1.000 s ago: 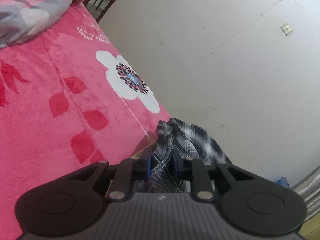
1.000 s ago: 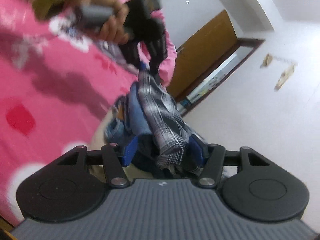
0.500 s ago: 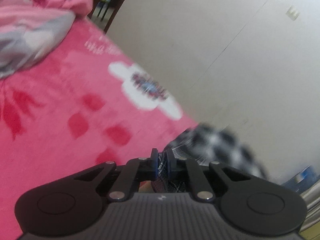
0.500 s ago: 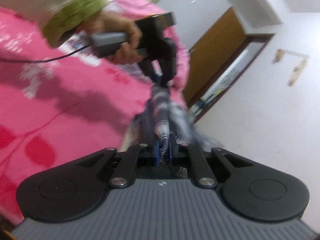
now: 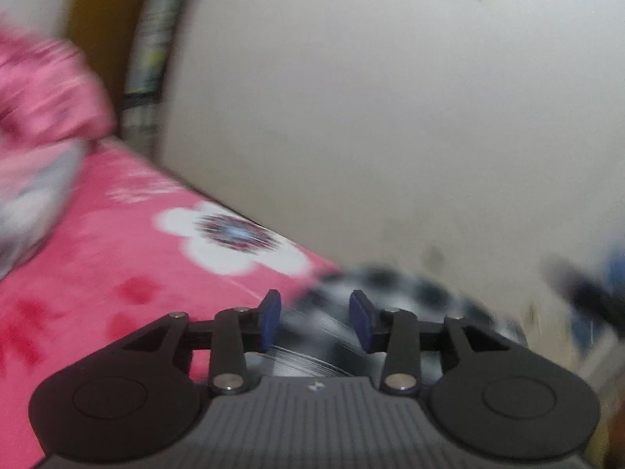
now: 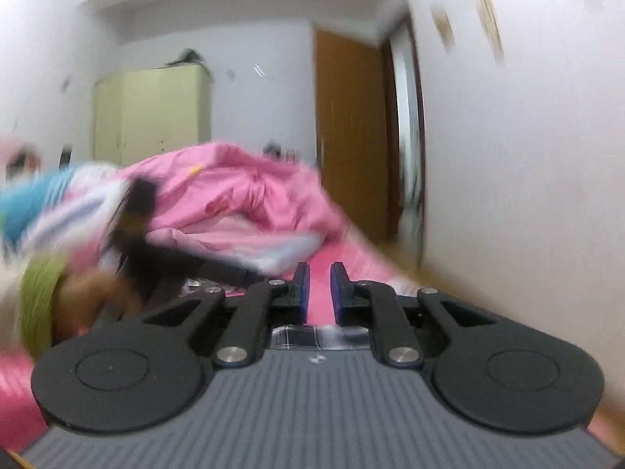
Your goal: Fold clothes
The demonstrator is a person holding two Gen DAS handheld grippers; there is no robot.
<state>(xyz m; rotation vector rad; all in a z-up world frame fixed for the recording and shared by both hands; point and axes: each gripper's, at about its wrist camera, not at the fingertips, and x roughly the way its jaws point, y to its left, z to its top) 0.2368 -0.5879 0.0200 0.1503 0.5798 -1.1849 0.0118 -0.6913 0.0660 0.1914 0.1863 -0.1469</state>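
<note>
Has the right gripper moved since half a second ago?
Yes. The right gripper has swung up toward the wooden door; its opening jaws no longer pinch the plaid shirt.

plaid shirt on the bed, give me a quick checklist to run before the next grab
1. Left gripper free of the plaid shirt: ok. The jaws are opening and the pads are not pressing on the cloth seen beyond them.
2. Right gripper free of the shirt: ok. The jaws are opening, with only pink bedspread showing through the gap.
3. Right gap wide enough for a fresh grab: not ok, it is narrow.
4. Shirt lying flat and neatly folded: cannot tell, too blurred.
5. Shirt fully on the bed, not slipping off the edge by the wall: cannot tell.
6. Views sharp enough to aim: not ok, both are smeared.
</note>
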